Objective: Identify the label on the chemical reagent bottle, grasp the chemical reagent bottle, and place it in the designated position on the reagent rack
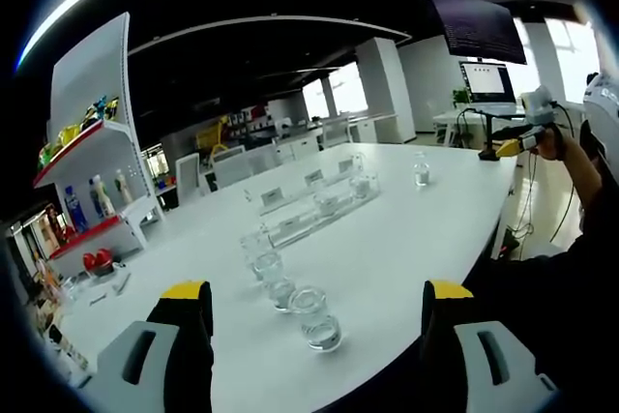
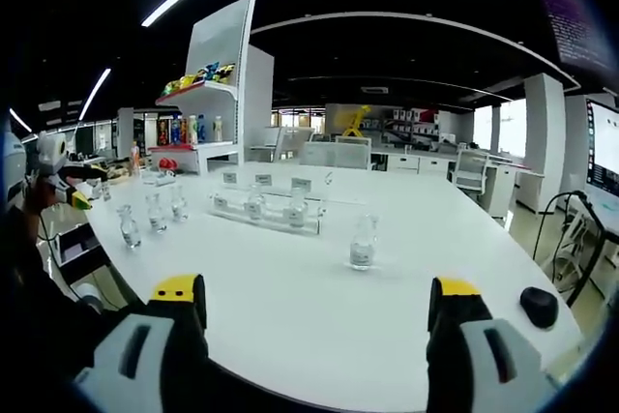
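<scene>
Standing beyond right gripper (image 2: pixel 314 302): reagent bottle (image 2: pixel 363 242).

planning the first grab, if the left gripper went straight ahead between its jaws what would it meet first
Probably the nearest clear glass bottle on the white table, standing about midway between the open left gripper jaws. More bottles line up behind it; depth is hard to judge.

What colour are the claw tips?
Yellow tips over black, clearest in the right gripper view.
</scene>
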`<state>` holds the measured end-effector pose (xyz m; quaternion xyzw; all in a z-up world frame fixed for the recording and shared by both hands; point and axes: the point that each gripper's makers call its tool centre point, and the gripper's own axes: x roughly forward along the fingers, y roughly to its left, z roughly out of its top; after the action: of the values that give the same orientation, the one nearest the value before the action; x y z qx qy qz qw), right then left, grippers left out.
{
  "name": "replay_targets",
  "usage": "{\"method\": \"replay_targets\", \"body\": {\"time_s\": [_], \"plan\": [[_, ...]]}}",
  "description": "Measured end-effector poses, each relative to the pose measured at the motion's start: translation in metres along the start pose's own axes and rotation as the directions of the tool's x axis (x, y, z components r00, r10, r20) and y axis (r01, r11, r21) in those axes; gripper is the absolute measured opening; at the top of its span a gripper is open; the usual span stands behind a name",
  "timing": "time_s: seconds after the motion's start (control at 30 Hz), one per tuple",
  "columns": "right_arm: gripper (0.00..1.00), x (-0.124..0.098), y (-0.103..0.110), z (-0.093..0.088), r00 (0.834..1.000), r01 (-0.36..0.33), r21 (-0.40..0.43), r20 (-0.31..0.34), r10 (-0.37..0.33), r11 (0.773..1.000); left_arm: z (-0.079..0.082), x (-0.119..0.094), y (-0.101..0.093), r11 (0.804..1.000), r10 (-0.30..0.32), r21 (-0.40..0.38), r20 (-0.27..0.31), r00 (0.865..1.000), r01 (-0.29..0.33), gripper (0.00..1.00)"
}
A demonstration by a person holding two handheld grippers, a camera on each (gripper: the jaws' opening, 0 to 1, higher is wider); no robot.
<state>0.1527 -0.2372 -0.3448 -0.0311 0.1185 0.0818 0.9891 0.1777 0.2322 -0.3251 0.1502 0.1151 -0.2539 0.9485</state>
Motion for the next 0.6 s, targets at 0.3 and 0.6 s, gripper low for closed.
{"method": "replay_targets", "body": {"time_s": [0.3,0.6], "plan": [[0.91,0.0,-0.0016,0.0005,1.0,0.0,0.003,0.002,0.0,1.0,0.0016,-0.0008,-0.0006,1.0,0.002,0.005,0.003,1.0,-0.002,0.89],[0.91,0.0039,-0.0005,0.0001,1.0,-0.012,0.005,0.0,0.012,1.0,0.0014,-0.0008,-0.0004,1.0,0.004,0.003,-0.001,1.0,-0.004,0.89]]}}
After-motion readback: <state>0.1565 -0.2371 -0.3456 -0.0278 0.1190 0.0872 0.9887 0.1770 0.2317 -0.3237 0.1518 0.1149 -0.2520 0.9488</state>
